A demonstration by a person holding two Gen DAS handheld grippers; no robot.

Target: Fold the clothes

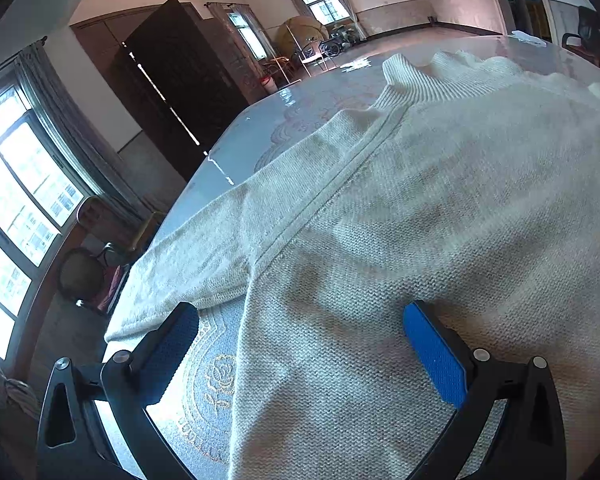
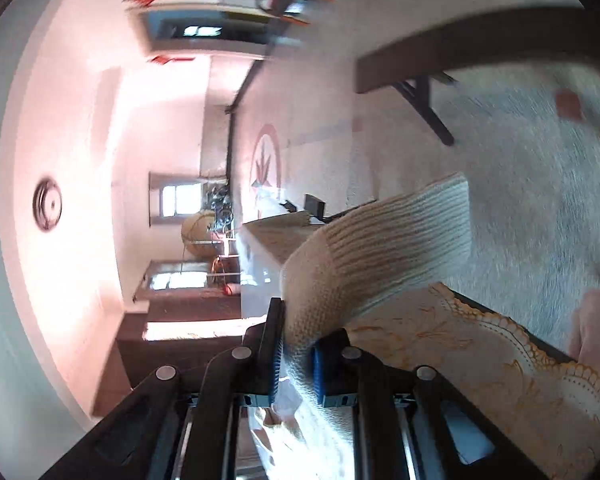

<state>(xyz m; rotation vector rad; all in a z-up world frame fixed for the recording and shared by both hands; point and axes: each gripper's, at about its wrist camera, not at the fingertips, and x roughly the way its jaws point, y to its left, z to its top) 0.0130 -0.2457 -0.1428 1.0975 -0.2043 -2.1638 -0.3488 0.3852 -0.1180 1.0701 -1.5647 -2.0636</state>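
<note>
Left gripper [image 1: 300, 354]: jaws spread wide, nothing clamped; set low at the bottom of the left wrist frame, straddling the side edge of the sweater [image 1: 440, 208], presumably placed to pin or take that edge. Sweater: cream knit, laid flat on the table [image 1: 260, 128] through the centre and right of the frame; one sleeve [image 1: 204, 248] is extended toward the lower left, the ribbed collar [image 1: 412, 80] lies at the upper centre. Right gripper [image 2: 296, 354]: clenched on a ribbed cuff [image 2: 380, 240], lower centre of the blurred, rolled right wrist frame; the cuff is held clear of the patterned cloth [image 2: 480, 352], judged a carry for a fold. Wardrobe [image 1: 172, 76]: upper left, beyond the table.
</note>
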